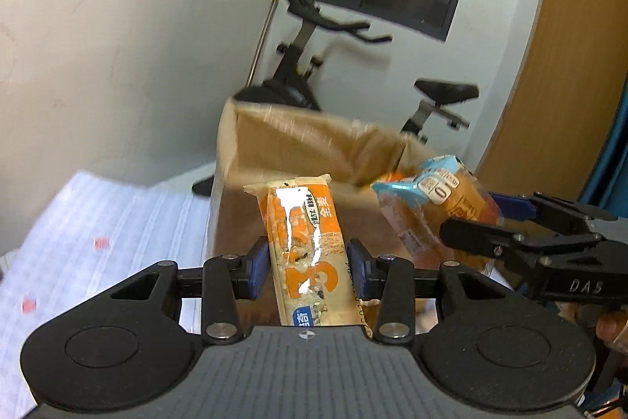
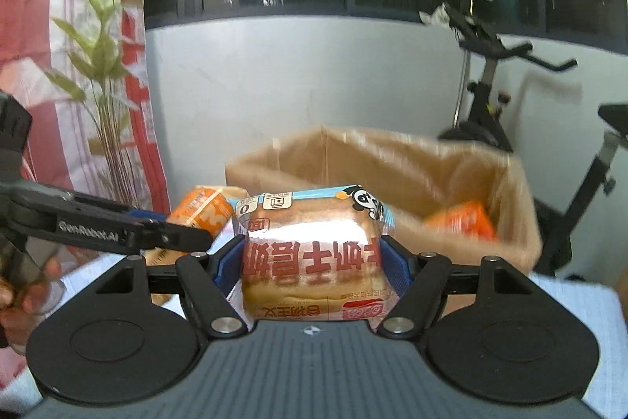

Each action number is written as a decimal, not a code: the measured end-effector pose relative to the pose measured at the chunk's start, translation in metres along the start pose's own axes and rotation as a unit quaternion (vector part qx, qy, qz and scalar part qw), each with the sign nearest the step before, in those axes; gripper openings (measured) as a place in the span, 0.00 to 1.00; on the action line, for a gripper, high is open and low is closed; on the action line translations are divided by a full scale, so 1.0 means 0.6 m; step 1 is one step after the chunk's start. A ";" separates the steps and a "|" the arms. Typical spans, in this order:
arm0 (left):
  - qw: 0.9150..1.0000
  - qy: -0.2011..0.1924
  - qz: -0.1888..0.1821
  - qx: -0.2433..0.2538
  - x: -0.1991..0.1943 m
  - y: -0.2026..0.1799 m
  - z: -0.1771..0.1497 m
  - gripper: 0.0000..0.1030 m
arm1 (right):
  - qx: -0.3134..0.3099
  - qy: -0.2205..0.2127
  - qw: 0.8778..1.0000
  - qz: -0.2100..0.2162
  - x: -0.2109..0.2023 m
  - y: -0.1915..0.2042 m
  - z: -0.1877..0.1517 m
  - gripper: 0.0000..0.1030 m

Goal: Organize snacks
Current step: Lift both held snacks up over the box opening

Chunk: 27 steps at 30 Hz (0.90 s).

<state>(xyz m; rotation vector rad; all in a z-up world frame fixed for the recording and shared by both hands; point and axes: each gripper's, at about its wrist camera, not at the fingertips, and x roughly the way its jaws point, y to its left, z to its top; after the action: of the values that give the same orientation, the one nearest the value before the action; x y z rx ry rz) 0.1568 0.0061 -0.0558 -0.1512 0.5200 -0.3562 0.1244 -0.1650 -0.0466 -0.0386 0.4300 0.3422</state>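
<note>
My left tongs [image 1: 308, 262] are closed on an orange cereal bar [image 1: 304, 242], pads pressing its long sides, the bar upright just short of the cardboard box [image 1: 274, 144]. My right tongs [image 2: 312, 262] clamp a wrapped bread loaf [image 2: 310, 254] across its width, also just before the box, nearer its middle. An orange packet [image 2: 459, 220] already lies inside, by the far right wall. I judge the step is carrying both over the rim: I should clear the near wall fully, keep the two snacks apart, then release low inside so neither tips out.
</note>
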 end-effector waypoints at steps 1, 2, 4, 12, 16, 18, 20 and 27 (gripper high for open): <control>1.000 -0.007 -0.001 0.004 0.000 -0.003 0.012 0.43 | -0.002 -0.006 1.000 0.000 -0.002 -0.004 0.013 0.71; 1.000 -0.014 -0.001 0.007 0.000 -0.007 0.023 0.43 | -0.004 -0.012 1.000 -0.001 -0.003 -0.006 0.026 0.71; 1.000 -0.026 -0.002 0.011 0.000 -0.013 0.045 0.43 | -0.007 -0.023 1.000 0.000 -0.002 -0.011 0.051 0.71; 0.998 -0.052 -0.005 0.016 0.033 -0.035 0.115 0.43 | -0.015 -0.037 0.999 -0.011 0.036 -0.046 0.108 0.71; 0.998 -0.050 0.010 0.029 0.078 -0.044 0.152 0.43 | -0.020 -0.038 0.999 -0.027 0.079 -0.065 0.119 0.71; 0.998 -0.046 0.012 0.035 0.100 -0.046 0.164 0.43 | -0.024 -0.034 0.999 -0.033 0.102 -0.073 0.120 0.71; 0.998 -0.043 0.018 0.046 0.117 -0.047 0.173 0.43 | -0.028 -0.029 0.998 -0.041 0.123 -0.080 0.117 0.71; 0.998 -0.023 0.021 0.059 0.155 -0.042 0.169 0.43 | -0.012 0.008 0.998 -0.057 0.175 -0.107 0.087 0.71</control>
<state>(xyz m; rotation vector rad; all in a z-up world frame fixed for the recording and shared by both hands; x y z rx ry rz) 0.2766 -0.0465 -0.0055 -0.0350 0.4548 -0.3407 0.2562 -0.1865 -0.0451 -0.0888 0.4369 0.2344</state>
